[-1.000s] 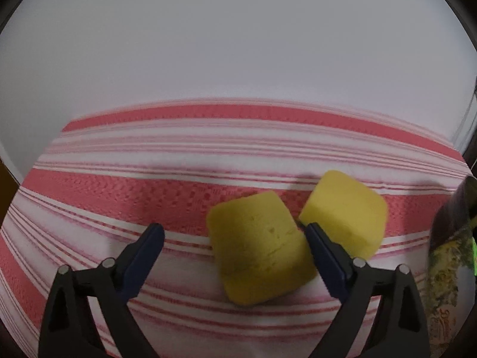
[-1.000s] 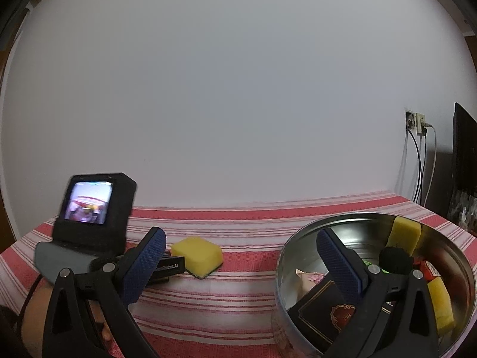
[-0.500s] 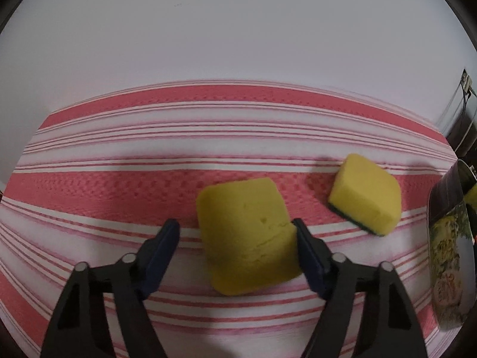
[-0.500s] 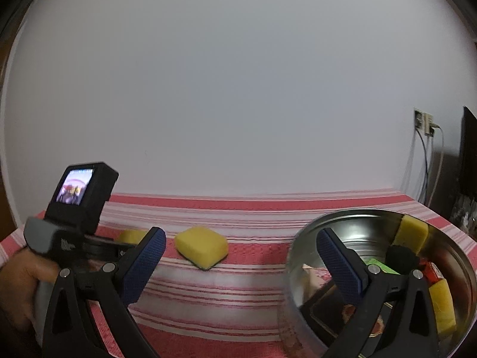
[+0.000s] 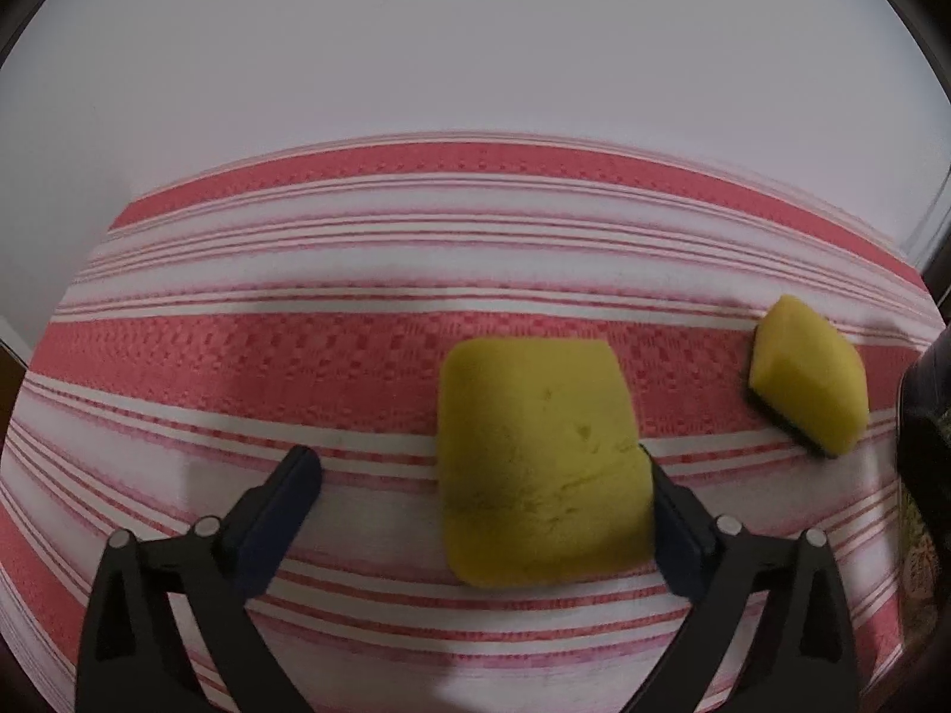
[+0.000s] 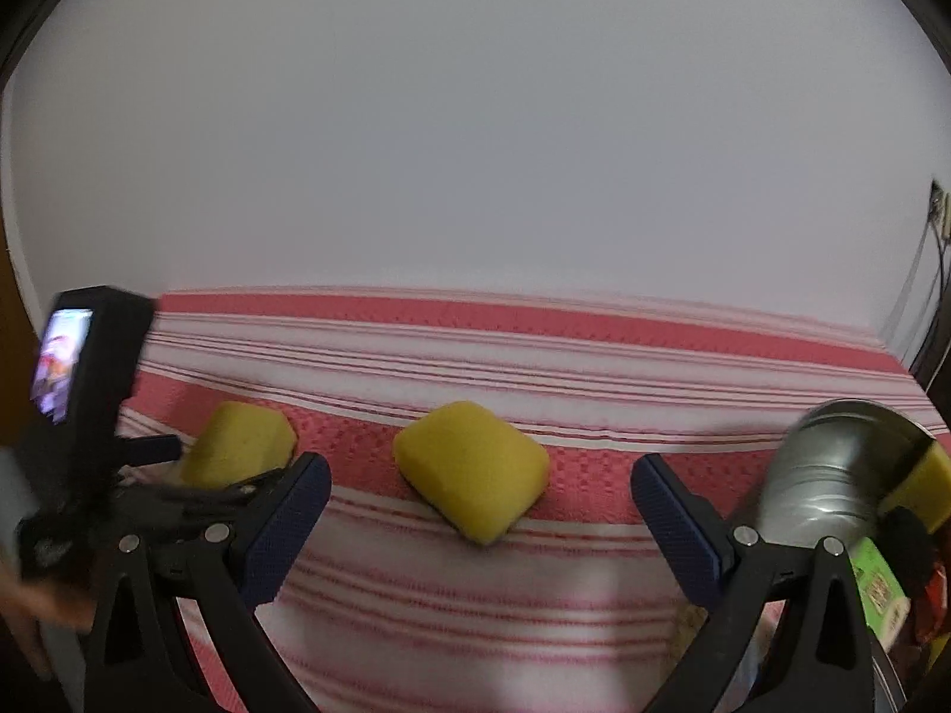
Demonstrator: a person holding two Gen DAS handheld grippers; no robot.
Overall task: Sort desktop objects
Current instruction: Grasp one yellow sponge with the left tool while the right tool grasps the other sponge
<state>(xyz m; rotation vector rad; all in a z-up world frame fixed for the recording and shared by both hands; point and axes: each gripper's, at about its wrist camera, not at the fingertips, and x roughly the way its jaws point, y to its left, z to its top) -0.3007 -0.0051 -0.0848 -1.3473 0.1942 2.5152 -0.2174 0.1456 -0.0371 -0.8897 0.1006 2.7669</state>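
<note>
Left gripper (image 5: 484,502) fingers have just opened wide around 1 sponge (image 5: 538,463); soft, light, squeezable; pinch its sides; right gripper (image 6: 478,511) fingers wide, empty.

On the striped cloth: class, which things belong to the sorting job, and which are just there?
Job:
- nearer yellow sponge
- second yellow sponge
- metal tin
- left claw, open
- right claw, open

Just there:
- striped cloth
- wall
- wall socket
</note>
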